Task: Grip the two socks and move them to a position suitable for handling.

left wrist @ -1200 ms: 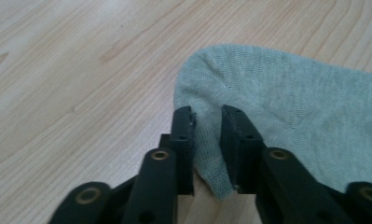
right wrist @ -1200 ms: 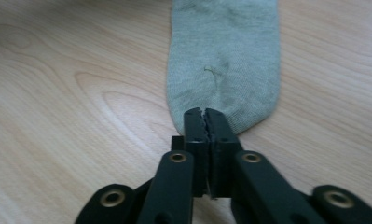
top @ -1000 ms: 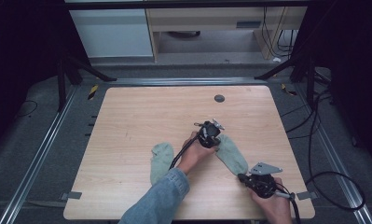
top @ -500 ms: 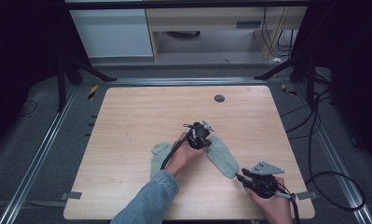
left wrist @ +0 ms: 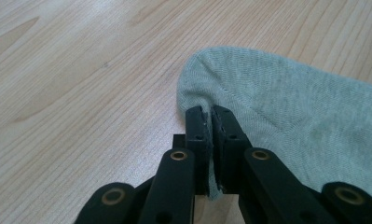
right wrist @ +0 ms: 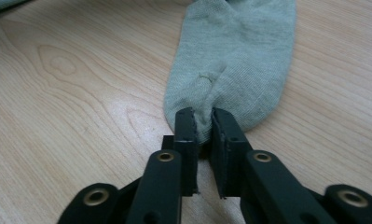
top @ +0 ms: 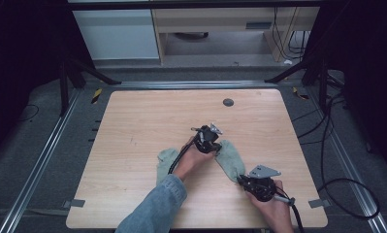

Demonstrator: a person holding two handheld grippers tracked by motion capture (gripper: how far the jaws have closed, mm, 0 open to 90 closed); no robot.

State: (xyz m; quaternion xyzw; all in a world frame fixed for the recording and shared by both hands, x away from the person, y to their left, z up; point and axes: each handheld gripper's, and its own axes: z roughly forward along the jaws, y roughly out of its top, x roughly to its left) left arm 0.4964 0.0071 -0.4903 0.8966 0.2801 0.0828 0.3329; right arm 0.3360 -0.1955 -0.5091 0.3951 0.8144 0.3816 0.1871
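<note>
Light falls from overhead onto the wooden table [top: 147,126], leaving the room around it nearly black. The high view is soft and a little grainy. Both gripper views are bright and even, crisp on the wood grain, with only faint shadows.

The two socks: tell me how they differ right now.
The right sock is pinched at both ends, by the left tongs and the right tongs; the left sock is touched by neither. The right sock lies stretched out in plain sight; the left sock is partly hidden under the forearm. Both are grey-green and lie on the table.
</note>
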